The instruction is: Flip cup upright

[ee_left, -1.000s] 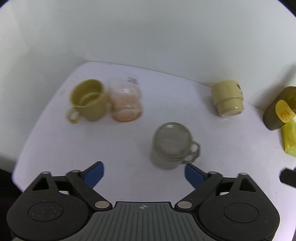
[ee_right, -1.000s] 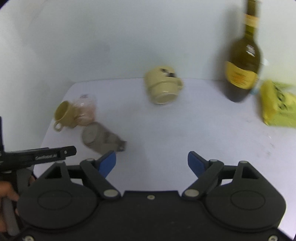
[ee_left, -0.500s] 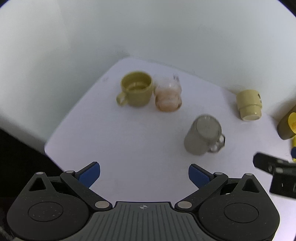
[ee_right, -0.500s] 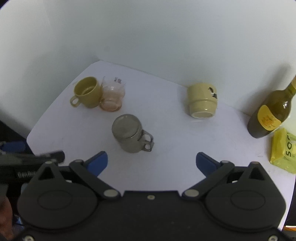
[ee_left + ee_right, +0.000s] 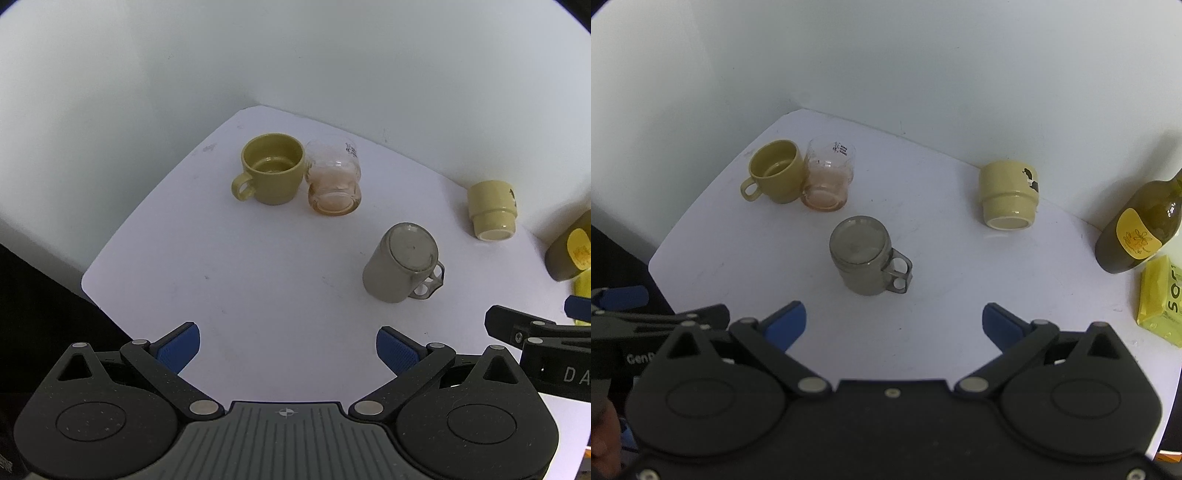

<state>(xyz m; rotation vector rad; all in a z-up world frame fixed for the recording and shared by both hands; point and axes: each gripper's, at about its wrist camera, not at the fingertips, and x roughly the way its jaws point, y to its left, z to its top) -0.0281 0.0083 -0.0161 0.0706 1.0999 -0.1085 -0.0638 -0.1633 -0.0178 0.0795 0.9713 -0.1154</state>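
Presently, on inspection:
Grey cup [image 5: 866,254]: mouth down, mid-desk, handle toward the right edge.
Left gripper [image 5: 288,347]: jaws spread wide, holding nothing, above the near edge.
Right gripper [image 5: 892,323]: jaws spread, holding nothing.
Olive mug [image 5: 774,171], glass [image 5: 827,177]: upright, touching, far-left corner.
Cream mug [image 5: 1008,194]: inverted, by the back edge.

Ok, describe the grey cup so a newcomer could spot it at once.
On the white table, look near the middle, in front of the olive mug and the pinkish glass. The grey cup stands upside down, flat base up. It alone is smoky and translucent, with an angular handle pierced by holes.
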